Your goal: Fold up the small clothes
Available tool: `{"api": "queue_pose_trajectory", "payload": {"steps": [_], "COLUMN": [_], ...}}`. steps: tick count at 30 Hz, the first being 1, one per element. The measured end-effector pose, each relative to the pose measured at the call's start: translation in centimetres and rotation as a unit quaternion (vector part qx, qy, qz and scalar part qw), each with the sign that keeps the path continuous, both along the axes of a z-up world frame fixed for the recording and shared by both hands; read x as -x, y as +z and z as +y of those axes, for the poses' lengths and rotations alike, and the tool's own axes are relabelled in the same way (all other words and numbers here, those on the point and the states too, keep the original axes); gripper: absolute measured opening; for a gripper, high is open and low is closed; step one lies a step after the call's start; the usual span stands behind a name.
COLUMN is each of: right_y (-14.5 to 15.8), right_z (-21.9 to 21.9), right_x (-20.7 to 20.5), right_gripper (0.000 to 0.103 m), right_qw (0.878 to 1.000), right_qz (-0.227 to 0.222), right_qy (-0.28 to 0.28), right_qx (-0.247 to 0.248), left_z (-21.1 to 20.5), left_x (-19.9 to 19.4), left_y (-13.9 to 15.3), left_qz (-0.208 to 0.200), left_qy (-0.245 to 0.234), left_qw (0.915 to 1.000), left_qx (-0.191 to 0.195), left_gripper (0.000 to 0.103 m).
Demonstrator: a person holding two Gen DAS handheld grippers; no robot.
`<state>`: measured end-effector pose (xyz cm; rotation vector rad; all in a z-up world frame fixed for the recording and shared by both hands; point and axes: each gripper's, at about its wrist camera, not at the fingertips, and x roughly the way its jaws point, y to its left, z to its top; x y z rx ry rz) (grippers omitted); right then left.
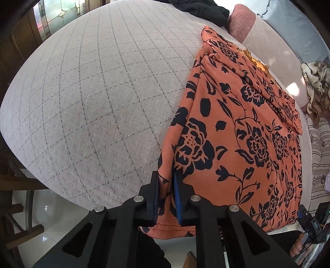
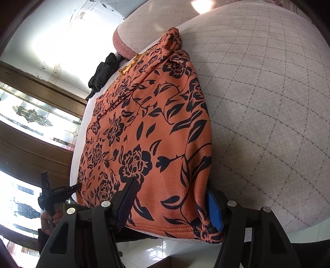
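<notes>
An orange garment with a black flower print (image 1: 243, 132) lies on a bed with a grey checked cover (image 1: 99, 92). It reaches from the near edge toward the pillows. My left gripper (image 1: 166, 185) is shut on the garment's near left corner, with a fold of cloth pinched between its fingers. In the right wrist view the same garment (image 2: 148, 123) fills the middle. My right gripper (image 2: 171, 195) is wide open around the near right corner, one finger on top of the cloth and one at its side edge.
A black garment (image 1: 204, 9) lies at the far end by a pink-trimmed pillow (image 1: 242, 20). A patterned cloth (image 1: 315, 86) and a striped surface are at the right. Wooden panelling with leaded glass (image 2: 33, 115) stands beside the bed. White floor tiles show below the bed edge.
</notes>
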<state>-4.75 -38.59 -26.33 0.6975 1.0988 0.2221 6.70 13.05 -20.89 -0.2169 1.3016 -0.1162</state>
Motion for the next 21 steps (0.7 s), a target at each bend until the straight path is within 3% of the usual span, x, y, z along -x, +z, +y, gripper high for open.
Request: {"api": "queue_pose_trajectory", "payload": {"steps": [1, 2, 3, 5, 8, 11, 14, 16, 18, 21], "right_y": [0.0, 0.1, 0.2, 0.2, 0.1, -0.1, -0.1, -0.1, -0.1, -0.1], "right_z": [0.3, 0.5, 0.7, 0.8, 0.7, 0.8, 1.0, 1.0, 0.9, 0.6], "right_x": [0.0, 0.0, 0.0, 0.0, 0.0, -0.1, -0.1, -0.1, -0.1, 0.2], "right_gripper": [0.057, 0.052, 0.046, 0.042, 0.041, 0.042, 0.042, 0.042, 0.046, 0.059], "right_qw": [1.000, 1.000, 0.999, 0.999, 0.999, 0.998, 0.998, 0.998, 0.998, 1.000], "right_qz": [-0.001, -0.003, -0.004, -0.004, -0.004, 0.003, 0.003, 0.003, 0.004, 0.007], "right_qy": [0.006, 0.010, 0.012, 0.011, 0.010, 0.008, 0.005, 0.006, 0.006, 0.005], "right_qx": [0.008, 0.020, 0.032, 0.044, 0.050, 0.056, 0.057, 0.060, 0.054, 0.027], "left_z": [0.0, 0.1, 0.2, 0.3, 0.3, -1.0, -2.0, -2.2, -2.0, -1.7], "left_x": [0.0, -0.1, -0.3, -0.3, -0.4, -0.6, -0.3, -0.1, 0.2, 0.8], "left_y": [0.0, -0.1, -0.1, 0.2, 0.4, -1.0, -0.9, -1.0, -0.7, -0.5], "left_qz": [0.001, 0.006, 0.010, 0.001, -0.001, 0.033, 0.023, 0.021, 0.018, 0.020], "left_qy": [-0.001, 0.001, 0.005, 0.016, 0.008, -0.012, -0.028, -0.024, -0.026, -0.027], "left_qw": [1.0000, 1.0000, 0.9998, 0.9989, 0.9984, 0.9970, 0.9971, 0.9975, 0.9983, 0.9992], "left_qx": [-0.002, -0.007, -0.019, -0.045, -0.056, -0.069, -0.067, -0.063, -0.050, -0.024], "left_gripper": [0.015, 0.023, 0.039, 0.059, 0.066, 0.069, 0.067, 0.056, 0.030, 0.011]}}
